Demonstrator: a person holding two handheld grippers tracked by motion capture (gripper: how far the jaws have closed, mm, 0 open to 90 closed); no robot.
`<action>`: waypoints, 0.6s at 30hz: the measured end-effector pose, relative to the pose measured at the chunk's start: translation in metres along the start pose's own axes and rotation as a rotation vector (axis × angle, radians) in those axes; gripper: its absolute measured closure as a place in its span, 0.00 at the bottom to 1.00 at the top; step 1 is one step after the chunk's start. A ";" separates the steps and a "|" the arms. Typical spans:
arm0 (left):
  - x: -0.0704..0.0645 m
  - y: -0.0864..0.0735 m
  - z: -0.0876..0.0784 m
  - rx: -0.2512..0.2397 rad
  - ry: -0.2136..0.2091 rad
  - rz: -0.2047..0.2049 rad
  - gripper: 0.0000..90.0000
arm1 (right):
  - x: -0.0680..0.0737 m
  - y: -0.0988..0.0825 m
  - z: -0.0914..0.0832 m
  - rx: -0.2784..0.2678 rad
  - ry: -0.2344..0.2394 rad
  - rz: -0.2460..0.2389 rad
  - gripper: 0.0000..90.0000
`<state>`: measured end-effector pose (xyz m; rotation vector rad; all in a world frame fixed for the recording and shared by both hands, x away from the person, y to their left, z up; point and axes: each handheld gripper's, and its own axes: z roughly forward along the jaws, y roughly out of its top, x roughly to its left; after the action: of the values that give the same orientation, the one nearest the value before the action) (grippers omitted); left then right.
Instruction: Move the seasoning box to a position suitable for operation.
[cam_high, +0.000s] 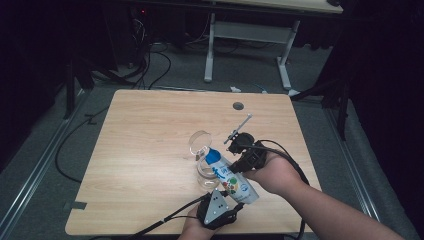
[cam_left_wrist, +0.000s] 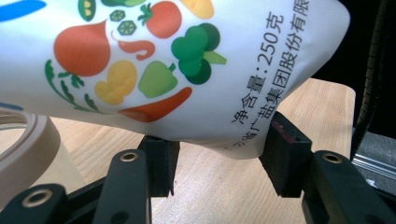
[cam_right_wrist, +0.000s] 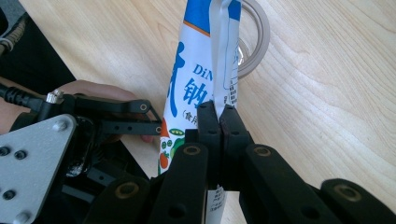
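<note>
Right gripper (cam_right_wrist: 218, 122): we see its 2 jaws pressed tight together on the flat back seam of the bag (cam_right_wrist: 198, 70), pinching a thin fold rather than the bulging body.

Why that hold: we judge that the seam gives a firm handle that will not squeeze the contents, so the bag can be tipped without crushing it.

Left gripper (cam_left_wrist: 217, 156): its jaws stand about half open, 1 on each side of the bag's (cam_left_wrist: 187, 70) lower corner; the pads sit close to the film, and we cannot tell whether they press on it yet.

Why there: we take it as a second hold at the bottom end, to steady or lift it.

Bag: white with a blue top and printed vegetables, held off the table (cam_high: 150, 150), slanting in the high view from the left gripper (cam_high: 217, 210) up towards the glass (cam_high: 202, 155), its blue end at the glass's rim.

Glass: clear, standing on the table just beyond the bag (the pale ring in both gripper views is its rim).

Right hand (cam_high: 272, 172): comes in from the right with the forearm slanting across the table edge, gripper (cam_high: 240, 162) pointing left at the bag's middle.

Left hand: low at the near table edge, gripper pointing forward and up.
</note>
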<state>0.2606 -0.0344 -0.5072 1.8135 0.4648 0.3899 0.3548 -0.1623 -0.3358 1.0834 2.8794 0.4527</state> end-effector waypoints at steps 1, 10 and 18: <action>0.000 0.000 0.000 0.000 -0.001 0.002 0.57 | -0.001 0.000 0.001 -0.002 0.003 0.005 1.00; 0.001 0.000 0.001 0.001 0.006 0.012 0.58 | -0.005 0.003 0.006 -0.001 0.008 0.023 1.00; 0.002 0.002 0.002 0.003 0.012 0.008 0.59 | -0.004 0.006 0.006 0.009 0.016 0.087 1.00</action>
<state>0.2637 -0.0351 -0.5058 1.8171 0.4661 0.4059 0.3624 -0.1591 -0.3401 1.2164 2.8591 0.4543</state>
